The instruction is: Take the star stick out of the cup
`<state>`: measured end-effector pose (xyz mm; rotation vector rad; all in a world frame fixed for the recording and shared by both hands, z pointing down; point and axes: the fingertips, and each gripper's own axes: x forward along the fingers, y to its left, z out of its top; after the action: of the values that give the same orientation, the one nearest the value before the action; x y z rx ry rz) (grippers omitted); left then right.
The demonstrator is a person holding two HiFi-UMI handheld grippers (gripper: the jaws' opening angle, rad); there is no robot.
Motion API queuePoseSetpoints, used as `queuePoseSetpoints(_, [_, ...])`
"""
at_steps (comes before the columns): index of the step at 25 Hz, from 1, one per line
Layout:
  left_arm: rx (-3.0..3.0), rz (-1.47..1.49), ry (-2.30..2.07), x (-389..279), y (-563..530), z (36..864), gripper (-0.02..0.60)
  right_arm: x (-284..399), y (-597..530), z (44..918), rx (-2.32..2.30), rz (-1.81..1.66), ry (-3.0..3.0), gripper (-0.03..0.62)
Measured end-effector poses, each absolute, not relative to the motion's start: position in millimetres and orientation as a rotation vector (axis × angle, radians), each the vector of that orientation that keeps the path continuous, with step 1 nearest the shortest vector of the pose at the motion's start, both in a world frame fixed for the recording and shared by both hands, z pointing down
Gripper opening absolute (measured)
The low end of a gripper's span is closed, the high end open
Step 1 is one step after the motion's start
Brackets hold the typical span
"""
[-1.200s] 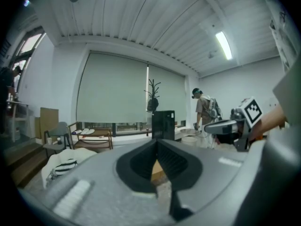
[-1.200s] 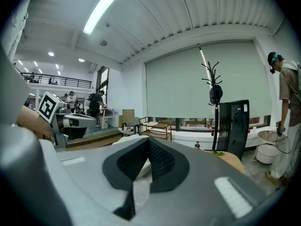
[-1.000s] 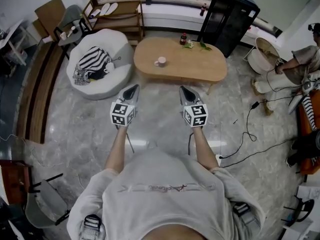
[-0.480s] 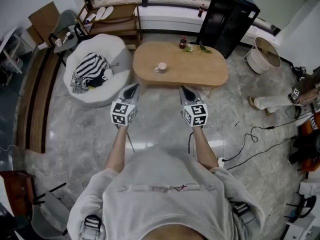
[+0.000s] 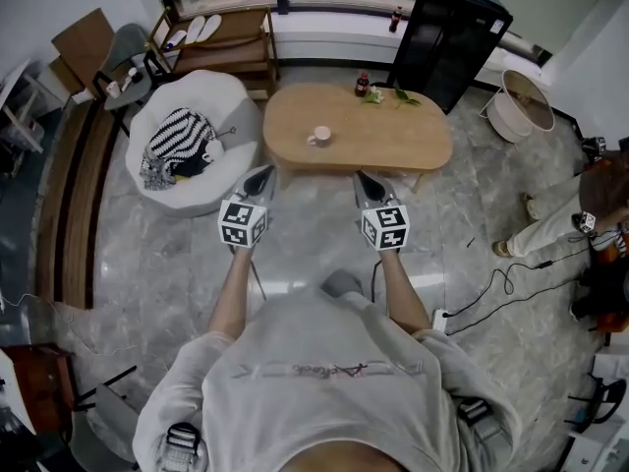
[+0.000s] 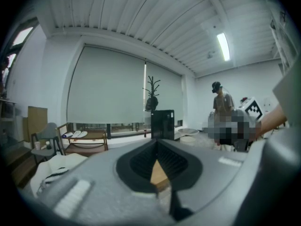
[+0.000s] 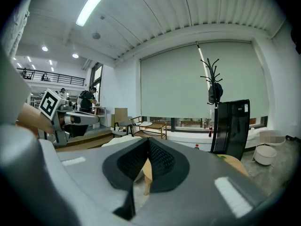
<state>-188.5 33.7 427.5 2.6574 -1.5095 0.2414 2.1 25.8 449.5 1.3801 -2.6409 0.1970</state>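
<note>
A small pale cup [image 5: 318, 137] stands on the oval wooden table [image 5: 393, 146] ahead of me. It is too small here to make out a star stick in it. My left gripper [image 5: 259, 176] and right gripper [image 5: 367, 180] are held side by side over the marble floor, short of the table's near edge, both pointing at it. In the left gripper view the left gripper [image 6: 157, 142] has its jaws meeting at the tip with nothing between them. The right gripper [image 7: 148, 140] in its own view is likewise shut and empty, with the table edge [image 7: 146, 169] showing through the gap.
A white beanbag [image 5: 187, 136] with a striped cloth sits left of the table. A black cabinet [image 5: 447, 28] and a round basket [image 5: 521, 106] stand behind it. A red bottle [image 5: 362, 83] and greenery are on the far table edge. Cables [image 5: 496, 283] and a person [image 5: 580, 209] are at right.
The table has drawn slightly nearer to both grippers, which keep their places in view. The person at the right has shifted along the floor. Both grippers stay shut.
</note>
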Motion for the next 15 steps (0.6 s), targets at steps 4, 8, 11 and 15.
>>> queuePoseSetpoints(4, [2.656, 0.248, -1.493, -189.9, 32.5, 428.0, 0.003, 0.6, 25.2, 448.1, 1.388, 0.205, -2.632, 0.004])
queuePoseSetpoints(8, [2.653, 0.257, -1.477, -187.1, 31.8, 436.7, 0.002, 2.5, 25.7, 456.0, 1.389, 0.212, -2.625, 0.004])
queuePoseSetpoints(11, [2.652, 0.261, -1.469, -186.5, 27.0, 439.6, 0.002, 3.3, 23.6, 460.5, 1.383, 0.217, -2.617, 0.005])
queuePoseSetpoints(15, [2.659, 0.257, -1.466, -182.3, 13.7, 440.2, 0.002, 7.2, 13.0, 462.3, 1.383, 0.214, -2.619, 0.004])
